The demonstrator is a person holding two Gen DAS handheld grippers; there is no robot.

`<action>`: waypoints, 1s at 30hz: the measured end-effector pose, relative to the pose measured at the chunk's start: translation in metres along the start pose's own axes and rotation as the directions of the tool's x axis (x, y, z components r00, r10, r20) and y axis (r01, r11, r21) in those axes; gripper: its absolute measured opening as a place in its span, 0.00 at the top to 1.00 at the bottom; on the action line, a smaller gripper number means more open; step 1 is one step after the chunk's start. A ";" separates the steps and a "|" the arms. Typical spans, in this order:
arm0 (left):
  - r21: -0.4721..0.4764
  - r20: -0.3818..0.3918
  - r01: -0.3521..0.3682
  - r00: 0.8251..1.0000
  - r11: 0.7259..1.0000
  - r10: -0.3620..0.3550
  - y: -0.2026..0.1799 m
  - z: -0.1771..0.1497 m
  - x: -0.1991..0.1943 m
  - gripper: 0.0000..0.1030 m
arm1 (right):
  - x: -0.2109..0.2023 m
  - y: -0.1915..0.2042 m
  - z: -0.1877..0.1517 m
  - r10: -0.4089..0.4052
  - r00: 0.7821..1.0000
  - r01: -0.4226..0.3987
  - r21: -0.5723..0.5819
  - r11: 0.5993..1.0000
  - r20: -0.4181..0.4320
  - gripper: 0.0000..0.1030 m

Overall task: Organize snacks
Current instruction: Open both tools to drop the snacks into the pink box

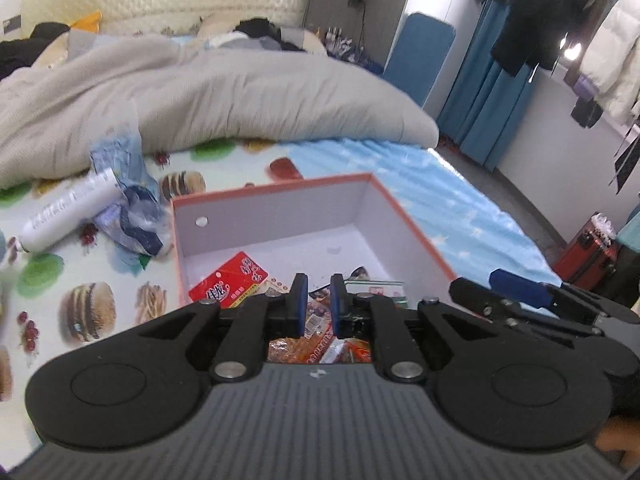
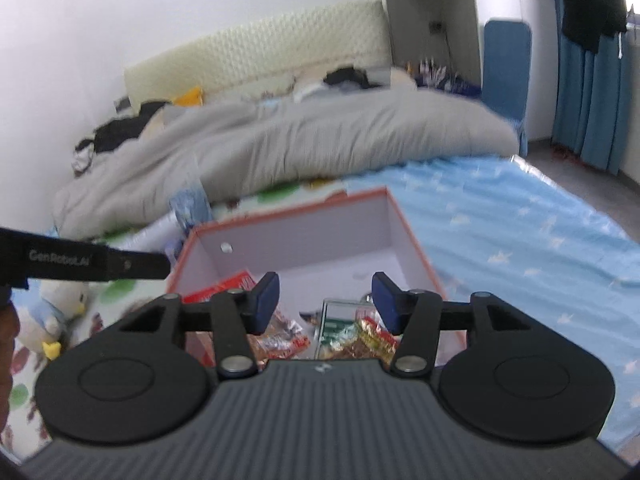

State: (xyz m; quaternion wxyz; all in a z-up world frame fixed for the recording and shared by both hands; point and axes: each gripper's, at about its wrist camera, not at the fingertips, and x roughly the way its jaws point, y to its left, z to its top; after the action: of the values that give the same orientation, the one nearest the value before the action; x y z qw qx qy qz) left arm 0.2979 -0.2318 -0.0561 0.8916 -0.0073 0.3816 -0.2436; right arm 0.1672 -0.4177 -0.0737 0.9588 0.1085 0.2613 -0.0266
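An open white box with an orange rim stands on the bed. Inside it lie a red packet, a green-and-white packet, orange-wrapped snacks and a red-gold packet. My left gripper hangs over the near part of the box, its blue pads a narrow gap apart with nothing between them. My right gripper hovers over the same box, wide open and empty. Its blue-tipped finger shows at the right of the left wrist view.
A white bottle and a crumpled blue bag lie left of the box on the food-print mat. A grey duvet is heaped behind. A plush toy sits at the left, a blue star sheet to the right, and a red case on the floor.
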 end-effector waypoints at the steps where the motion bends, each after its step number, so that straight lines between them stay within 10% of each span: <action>1: 0.002 0.014 0.001 1.000 1.000 -0.001 -0.002 0.000 -0.012 0.87 | -0.012 0.002 0.004 0.007 1.000 -0.007 -0.004 1.000 0.019 0.47; 15: 0.056 0.217 0.032 0.975 0.998 -0.044 -0.029 -0.025 -0.182 0.87 | -0.145 0.040 0.017 0.054 0.976 -0.051 -0.020 0.998 0.212 0.47; 30: 0.072 0.231 -0.005 0.973 0.997 -0.012 -0.035 -0.113 -0.229 0.87 | -0.190 0.054 -0.032 0.025 0.977 -0.021 -0.020 1.000 0.210 0.47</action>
State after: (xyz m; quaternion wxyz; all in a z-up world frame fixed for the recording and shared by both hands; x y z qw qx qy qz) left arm 0.0706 -0.1428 0.0262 0.9293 -0.0043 0.2659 -0.2563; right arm -0.0064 -0.3589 0.0057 0.9822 0.0995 0.1572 -0.0246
